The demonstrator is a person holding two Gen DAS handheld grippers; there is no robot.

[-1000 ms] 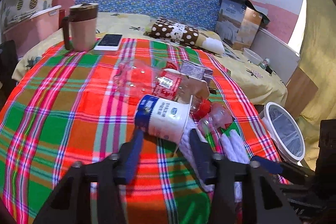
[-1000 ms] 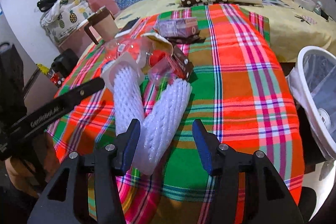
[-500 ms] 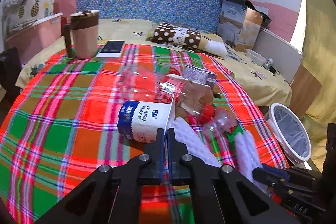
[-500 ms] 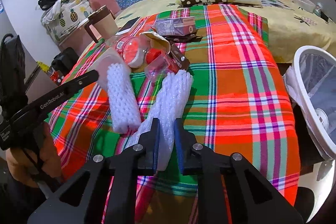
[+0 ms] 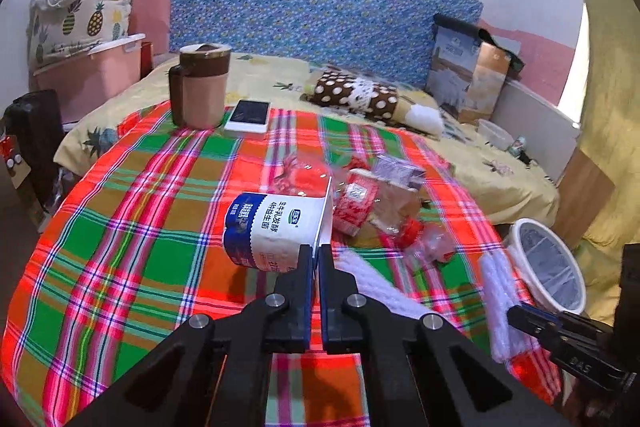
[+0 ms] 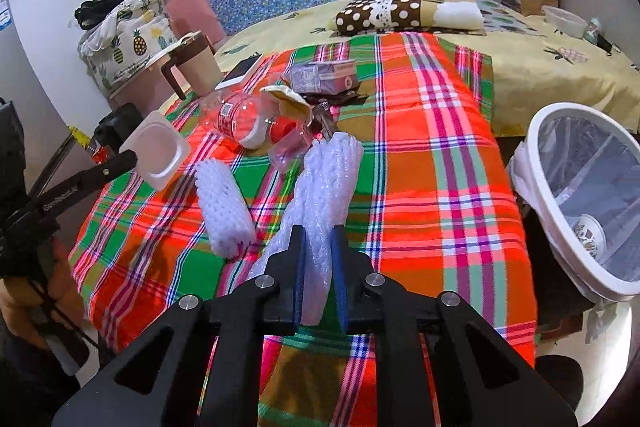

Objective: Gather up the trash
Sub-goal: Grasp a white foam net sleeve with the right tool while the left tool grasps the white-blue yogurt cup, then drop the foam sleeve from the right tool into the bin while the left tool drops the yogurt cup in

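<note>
We have the yogurt cup (image 5: 276, 229) pinched by its rim in the left gripper (image 5: 316, 257), lifted just off the plaid cloth (image 5: 160, 211). The right gripper (image 6: 318, 247) is clamped on a foam sleeve (image 6: 324, 183) whose far end rests near the pile. We should carry both level and slowly to the bin (image 6: 576, 195) at the right, letting go only above its mouth.
</note>
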